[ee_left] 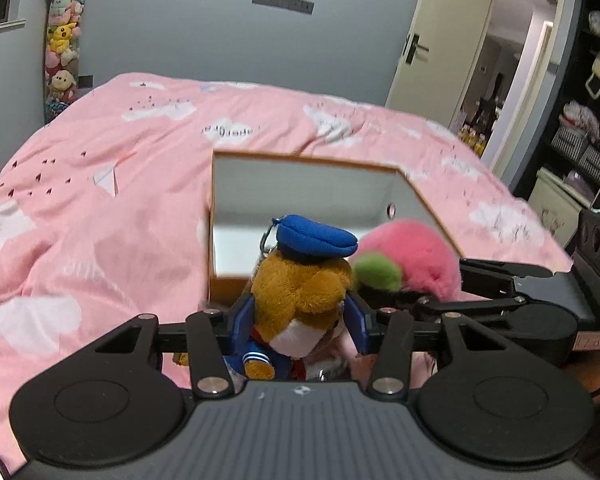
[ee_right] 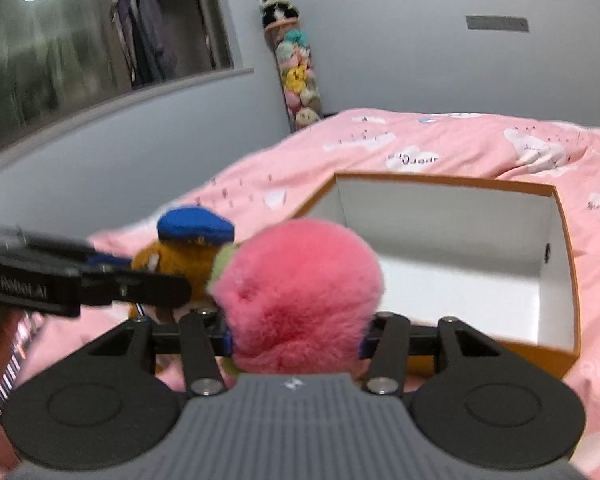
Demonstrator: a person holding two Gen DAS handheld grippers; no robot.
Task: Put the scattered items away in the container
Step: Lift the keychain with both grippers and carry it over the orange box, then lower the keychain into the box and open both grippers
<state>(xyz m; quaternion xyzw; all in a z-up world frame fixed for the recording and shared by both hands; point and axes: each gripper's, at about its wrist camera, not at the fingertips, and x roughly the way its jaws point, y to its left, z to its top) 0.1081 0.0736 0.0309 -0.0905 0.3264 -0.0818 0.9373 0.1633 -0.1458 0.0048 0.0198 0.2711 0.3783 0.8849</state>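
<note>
Plush toys are on their way to the box! The left tongs [ee_left: 300, 320] are clamped around a brown plush in a blue cap [ee_left: 304, 276], the blue pads pressing in on both sides of its body, toy lifted clear of the pink duvet [ee_left: 100, 200]. Just beside them, the right tongs [ee_right: 296, 336] are squeezed onto a fluffy pink ball plush [ee_right: 300, 292] with a green tuft, its fur bulging out past the pads. Both toys ride side by side, nearly touching, just short of the open cardboard box [ee_right: 560, 240] that sits on the bed straight ahead. From the right wrist view its white interior looks bare as far as one can see. So by all appearances this is the carry step: two items picked, neither yet over the rim. What the next move calls for is to bring each pair of tongs forward over the near wall of the box, high enough that the dangling toy does not catch the edge, then to let go over the floor of the box, with the two hands kept from bumping each other.
</note>
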